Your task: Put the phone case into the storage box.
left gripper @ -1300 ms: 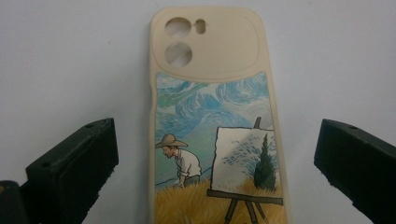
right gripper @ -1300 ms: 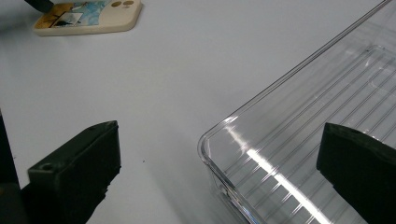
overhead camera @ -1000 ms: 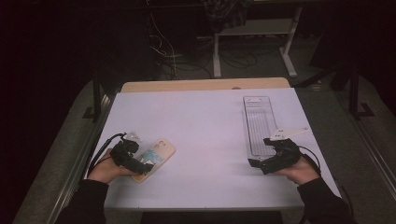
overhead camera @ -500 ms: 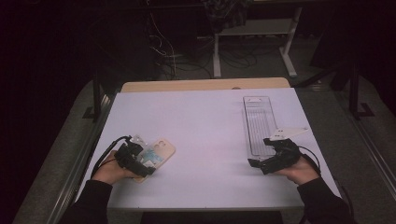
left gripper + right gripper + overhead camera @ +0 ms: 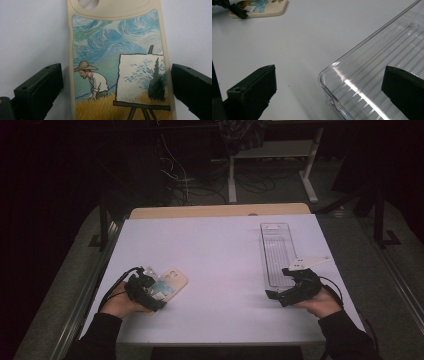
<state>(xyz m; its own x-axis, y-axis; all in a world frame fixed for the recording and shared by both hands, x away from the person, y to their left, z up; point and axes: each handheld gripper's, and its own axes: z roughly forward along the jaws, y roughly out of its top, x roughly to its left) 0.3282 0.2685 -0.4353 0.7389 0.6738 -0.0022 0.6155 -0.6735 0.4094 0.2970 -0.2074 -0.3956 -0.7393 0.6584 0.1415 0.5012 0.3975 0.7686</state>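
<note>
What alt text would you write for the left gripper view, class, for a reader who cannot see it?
A beige phone case, printed with a painter in a straw hat beside an easel under a swirling blue sky, lies flat on a white table. The open left gripper has one black jaw on each side of the case, with gaps between jaws and case.

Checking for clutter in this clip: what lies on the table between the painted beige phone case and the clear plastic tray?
Nothing: the high view shows bare white table between the beige painted phone case and the long clear plastic tray; the right gripper view agrees.
</note>
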